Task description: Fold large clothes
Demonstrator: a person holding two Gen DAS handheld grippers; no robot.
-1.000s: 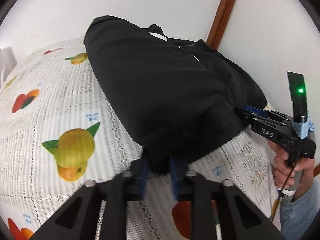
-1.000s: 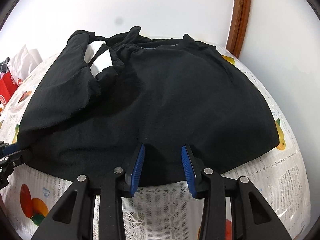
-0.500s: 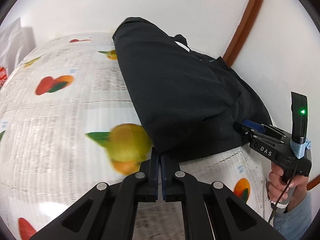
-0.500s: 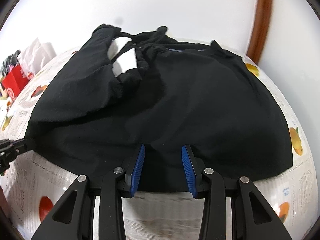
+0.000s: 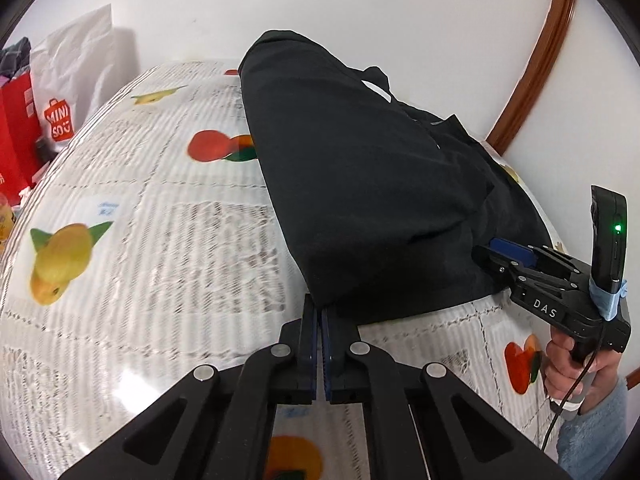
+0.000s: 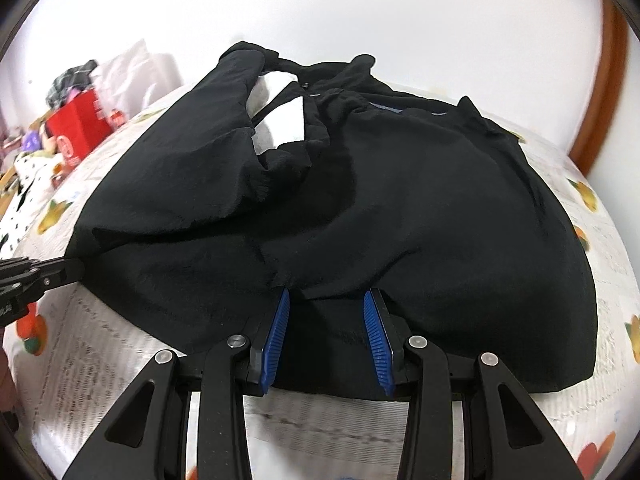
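Left wrist view:
- Left gripper (image 5: 319,316): black angular linkage arms with round silver pivot pins; the two blue-lined fingers are pressed together, tips at the near corner of the garment. Whether cloth is pinched between them cannot be told.
- Black garment (image 5: 360,184): soft matte fabric, folded into a long thick slab that runs from the gripper tips toward the wall, with a few shallow creases on top.
- Tablecloth (image 5: 168,240): white lace-patterned cover with a glossy sheen, printed with yellow, orange and red fruit.
- Right gripper (image 5: 500,252): black pistol-shaped tool marked DAS, held by the right hand (image 5: 576,364); its blue tip lies against the garment's right edge.
- Paper bag (image 5: 72,80): crinkled white, with a red Miniso logo, standing at the table's far left.

Right wrist view:
- Right gripper (image 6: 326,320): ribbed blue pads (image 6: 276,336) set wide apart, with the garment's near hem lying between them, not clamped.
- Black garment (image 6: 400,220): finely crinkled weave spread broad across the table, a flap folded over on the left, and a white patch (image 6: 286,120) near the collar end.
- Left gripper (image 6: 60,270): black tip touching the garment's left corner.
- Red box (image 6: 78,130): at the far left, among blurred clutter.
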